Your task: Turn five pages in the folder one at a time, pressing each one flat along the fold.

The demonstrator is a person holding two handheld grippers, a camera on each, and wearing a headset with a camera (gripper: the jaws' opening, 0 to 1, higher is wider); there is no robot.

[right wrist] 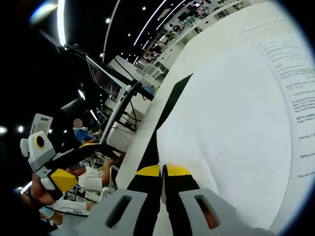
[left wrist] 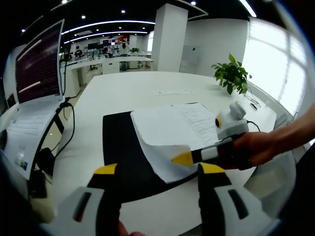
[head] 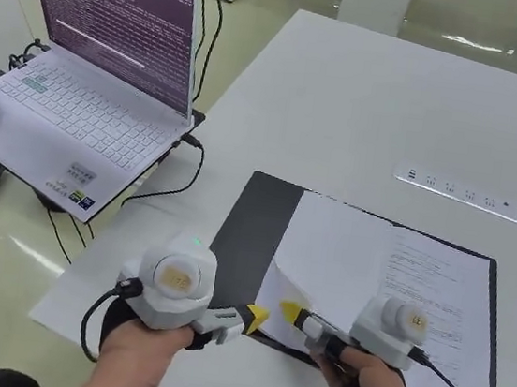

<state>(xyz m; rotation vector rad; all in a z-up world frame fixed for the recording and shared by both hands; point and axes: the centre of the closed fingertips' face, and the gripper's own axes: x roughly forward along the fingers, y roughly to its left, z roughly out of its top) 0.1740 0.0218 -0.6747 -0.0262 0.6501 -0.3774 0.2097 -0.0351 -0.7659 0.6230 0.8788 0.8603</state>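
Head view, folder: your folder (head: 247,222) lies open on the white table (head: 364,103), black cover to the left, printed sheets to the right; a laptop (head: 105,61) stands well apart at the far left.
Head view, page: the top page (head: 336,250) is lifted at its near corner and curls up from the stack.
Head view, grippers: your right gripper (head: 293,313) meets that raised corner; your left gripper (head: 251,319) hovers just beside it, over the cover's near edge.
Left gripper view, jaws: yours are spread wide with nothing between them; the right gripper's yellow tip sits at the page's lower corner.
Right gripper view, jaws: pressed together on the page's edge; the white sheet fans away from them.
Step in hand: by my reading, a page turn just begun; the pinch is made and the sheet is not yet carried over.
Next move: swing the corner leftward across the fold, gently so it doesn't crease; then run your free left gripper along the fold.
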